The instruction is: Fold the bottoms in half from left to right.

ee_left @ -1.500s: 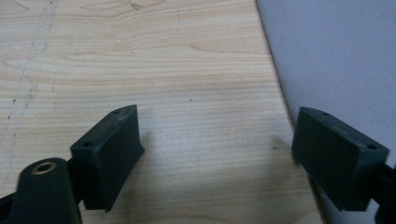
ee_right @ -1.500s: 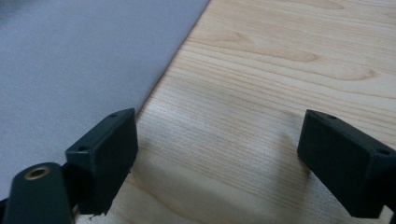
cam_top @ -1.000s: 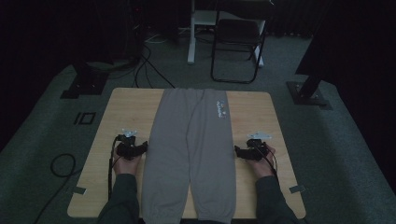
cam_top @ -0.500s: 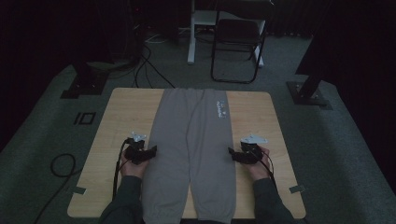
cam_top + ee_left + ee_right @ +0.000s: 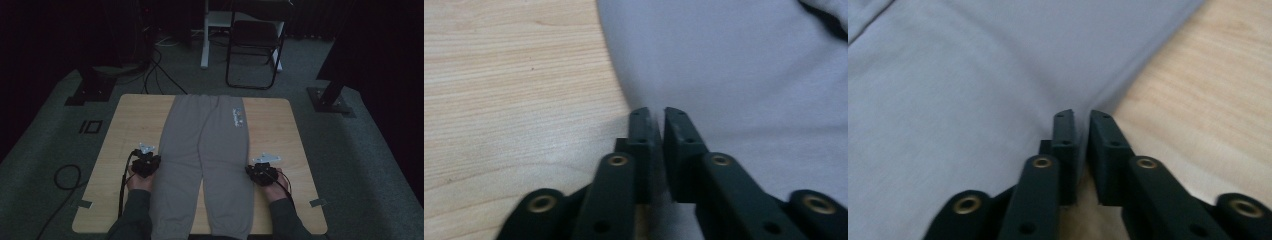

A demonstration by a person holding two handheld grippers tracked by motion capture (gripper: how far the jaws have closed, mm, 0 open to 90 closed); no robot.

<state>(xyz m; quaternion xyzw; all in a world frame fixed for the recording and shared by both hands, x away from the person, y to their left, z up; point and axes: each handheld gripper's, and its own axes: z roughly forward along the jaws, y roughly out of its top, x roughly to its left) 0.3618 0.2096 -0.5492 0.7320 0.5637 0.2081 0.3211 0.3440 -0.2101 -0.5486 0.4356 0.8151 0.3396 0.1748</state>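
Grey sweatpants (image 5: pixel 210 150) lie flat along the middle of the wooden table (image 5: pixel 135 115), waistband at the far end. My left gripper (image 5: pixel 157 163) sits at the left leg's outer edge, my right gripper (image 5: pixel 248 172) at the right leg's outer edge. In the left gripper view the jaws (image 5: pixel 655 112) have just been closing and stand nearly together, with the pants' edge (image 5: pixel 734 75) pinched at their tips. The right gripper view shows the same: jaws (image 5: pixel 1080 114) just closed, a thin gap left, on the cloth edge (image 5: pixel 973 75) beside bare wood (image 5: pixel 1198 100).
A black chair (image 5: pixel 255 45) and a white stand (image 5: pixel 205 35) are beyond the table's far end. Black stand bases (image 5: pixel 90 90) (image 5: pixel 330 97) sit on the floor at both far corners. A cable loops (image 5: pixel 65 175) on the floor at the left.
Both hands slid inward from bare wood to the outer edges of the pant legs. Both pairs of jaws went from wide to nearly together.
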